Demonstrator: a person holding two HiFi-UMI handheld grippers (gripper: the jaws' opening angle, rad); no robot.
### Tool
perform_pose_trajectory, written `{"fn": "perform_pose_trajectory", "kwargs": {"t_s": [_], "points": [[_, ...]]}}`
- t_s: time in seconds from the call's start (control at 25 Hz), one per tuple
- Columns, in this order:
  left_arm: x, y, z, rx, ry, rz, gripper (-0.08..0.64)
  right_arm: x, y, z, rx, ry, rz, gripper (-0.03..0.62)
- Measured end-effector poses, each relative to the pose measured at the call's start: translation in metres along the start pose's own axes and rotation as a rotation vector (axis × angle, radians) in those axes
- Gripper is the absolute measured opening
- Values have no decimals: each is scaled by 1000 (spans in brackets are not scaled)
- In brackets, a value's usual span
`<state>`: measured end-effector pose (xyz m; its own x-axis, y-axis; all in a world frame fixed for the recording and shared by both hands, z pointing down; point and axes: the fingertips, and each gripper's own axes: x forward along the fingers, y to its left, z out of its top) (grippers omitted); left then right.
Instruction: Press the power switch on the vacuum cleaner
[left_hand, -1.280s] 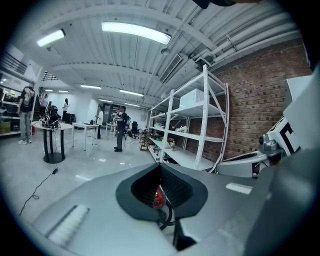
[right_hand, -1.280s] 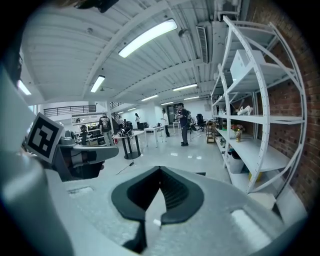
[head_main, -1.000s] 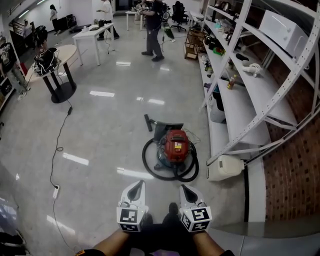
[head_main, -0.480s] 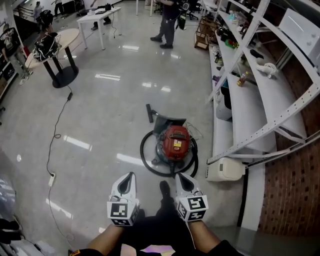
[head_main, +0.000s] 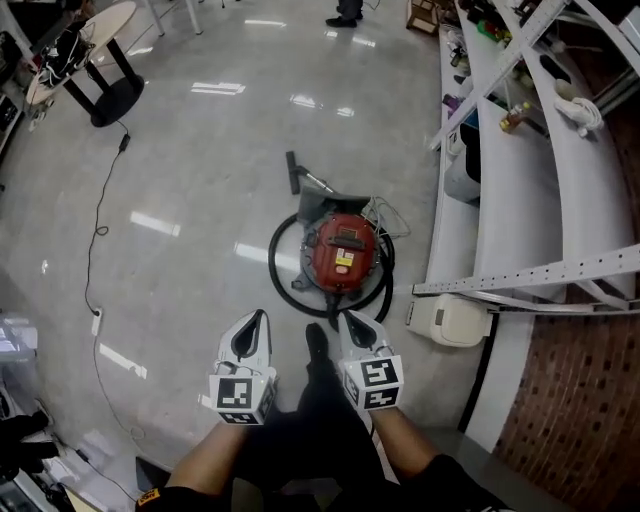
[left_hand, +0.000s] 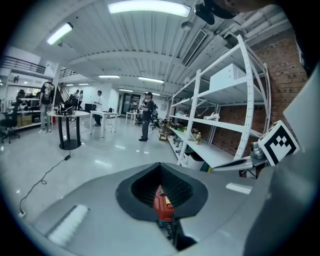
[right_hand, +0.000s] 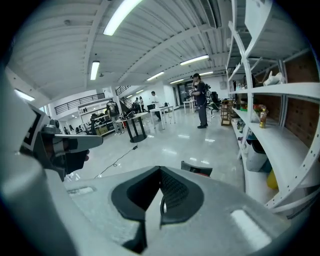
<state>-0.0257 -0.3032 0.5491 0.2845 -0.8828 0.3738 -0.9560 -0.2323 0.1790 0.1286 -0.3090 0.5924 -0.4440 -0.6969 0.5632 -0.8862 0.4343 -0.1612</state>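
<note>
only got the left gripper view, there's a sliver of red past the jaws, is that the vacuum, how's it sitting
observer: yes. the head view shows the red vacuum cleaner standing on the floor, with a black hose looped around it.
operator: are we touching it
observer: no. the left gripper and right gripper are side by side, both short of the hose.
operator: right jaws?
observer: together, with nothing between them in the right gripper view.

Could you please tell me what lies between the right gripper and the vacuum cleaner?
In the head view, only the black hose looped round the vacuum cleaner.
</note>
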Motion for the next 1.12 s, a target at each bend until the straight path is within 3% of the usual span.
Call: {"fn": "perform_pose_trajectory", "kwargs": {"t_s": [0.48,1.12], "points": [[109,5,-43,3,123,50,14,96,-78,-25,7,128,-8,-8],[173,19,-169,-25,356,87,14,196,-126,-144,25,357,-11,-9]]}}
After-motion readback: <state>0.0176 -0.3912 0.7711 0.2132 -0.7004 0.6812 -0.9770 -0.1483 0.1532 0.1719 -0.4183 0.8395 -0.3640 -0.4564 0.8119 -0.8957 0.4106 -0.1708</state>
